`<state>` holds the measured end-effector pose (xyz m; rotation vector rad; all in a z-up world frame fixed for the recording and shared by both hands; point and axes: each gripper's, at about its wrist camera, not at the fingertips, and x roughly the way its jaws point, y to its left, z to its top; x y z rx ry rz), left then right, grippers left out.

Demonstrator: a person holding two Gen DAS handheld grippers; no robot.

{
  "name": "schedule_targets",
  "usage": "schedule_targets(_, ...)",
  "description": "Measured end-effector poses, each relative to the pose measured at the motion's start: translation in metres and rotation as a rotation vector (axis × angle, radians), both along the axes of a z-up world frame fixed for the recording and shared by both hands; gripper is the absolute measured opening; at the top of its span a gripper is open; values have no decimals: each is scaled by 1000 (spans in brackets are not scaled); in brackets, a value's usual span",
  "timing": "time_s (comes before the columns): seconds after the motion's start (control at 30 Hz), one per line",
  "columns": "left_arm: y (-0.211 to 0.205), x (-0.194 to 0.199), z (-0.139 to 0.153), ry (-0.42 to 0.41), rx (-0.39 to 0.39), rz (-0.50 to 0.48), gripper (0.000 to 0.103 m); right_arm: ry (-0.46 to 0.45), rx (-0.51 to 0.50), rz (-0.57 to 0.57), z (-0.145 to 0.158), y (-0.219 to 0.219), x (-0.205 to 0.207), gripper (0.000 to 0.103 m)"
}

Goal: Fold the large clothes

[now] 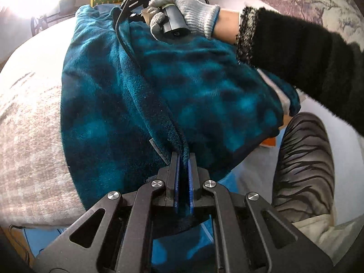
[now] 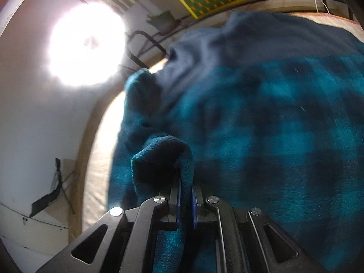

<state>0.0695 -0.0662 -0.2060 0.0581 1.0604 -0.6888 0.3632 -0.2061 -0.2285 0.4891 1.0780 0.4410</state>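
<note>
Left wrist: both claws – left [image 1: 183, 159], right [image 2: 186, 182] – clamped on teal fleece [image 1: 182, 86], gloved hand [image 1: 182, 11] w/ black cable [image 1: 122, 38] across it.

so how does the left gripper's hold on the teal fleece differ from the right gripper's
The left gripper pinches a straight seamed edge of the teal fleece, with a small tag beside it; the right gripper pinches a rolled-over fold of edge that curls up to one side. In the left wrist view the cloth is sharp; the right wrist view is blurred. Both are shut on the same fleece between blue pads.
</note>
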Motion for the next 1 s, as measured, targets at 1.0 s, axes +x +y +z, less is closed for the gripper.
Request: schedule_targets(1.0, 67, -38, 32, -150, -129, 101, 17, -474, -64, -43, 185, -158, -282, 42)
